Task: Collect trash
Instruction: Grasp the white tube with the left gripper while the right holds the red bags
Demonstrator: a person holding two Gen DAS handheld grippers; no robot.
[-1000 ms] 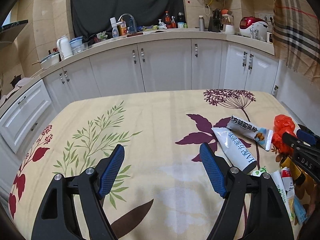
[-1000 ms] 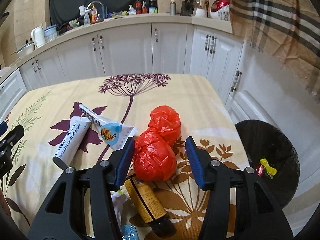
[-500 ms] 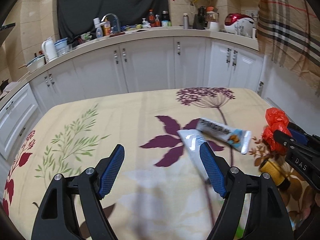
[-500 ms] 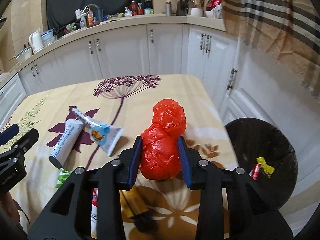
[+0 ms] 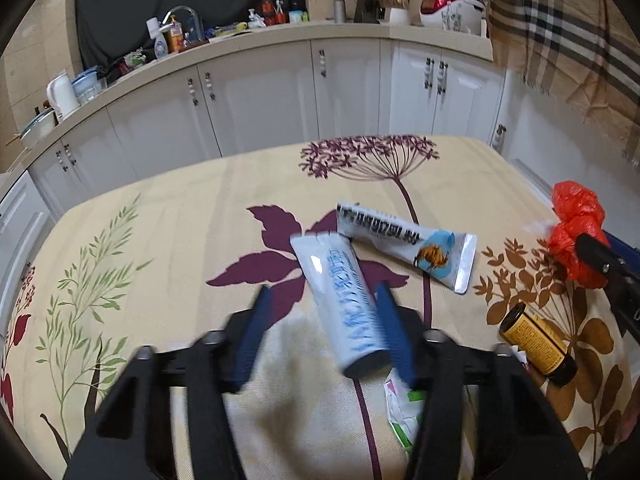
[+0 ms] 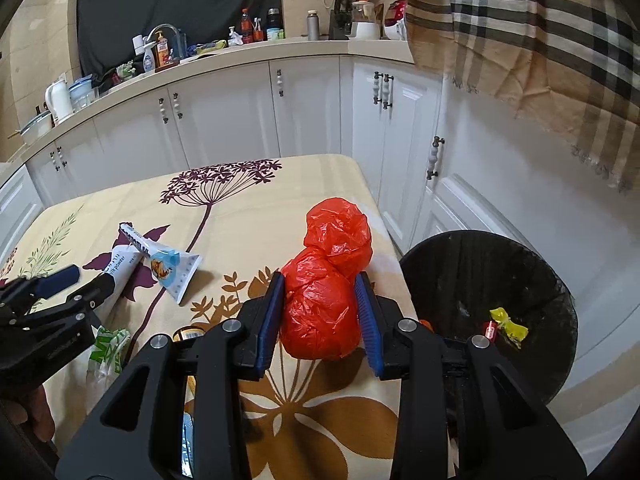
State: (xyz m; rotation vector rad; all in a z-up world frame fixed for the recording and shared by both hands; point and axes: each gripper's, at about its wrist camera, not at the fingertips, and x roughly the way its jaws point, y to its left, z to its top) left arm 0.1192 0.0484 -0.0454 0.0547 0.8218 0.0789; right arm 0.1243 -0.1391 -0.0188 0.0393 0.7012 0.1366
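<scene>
The right gripper point(image 6: 320, 312) was clamped on the red bag point(image 6: 320, 308) above the table point(image 6: 320, 184) edge (bin point(image 6: 460, 264) just beside); carrying it over seemed next. The left gripper point(image 5: 324, 332), jaws apart, straddled a white tube point(image 5: 344, 296), needing only to close.

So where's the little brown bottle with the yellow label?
The brown bottle lies on its side near the table's right edge in the left wrist view, below the red bag and right of the white tube.
</scene>
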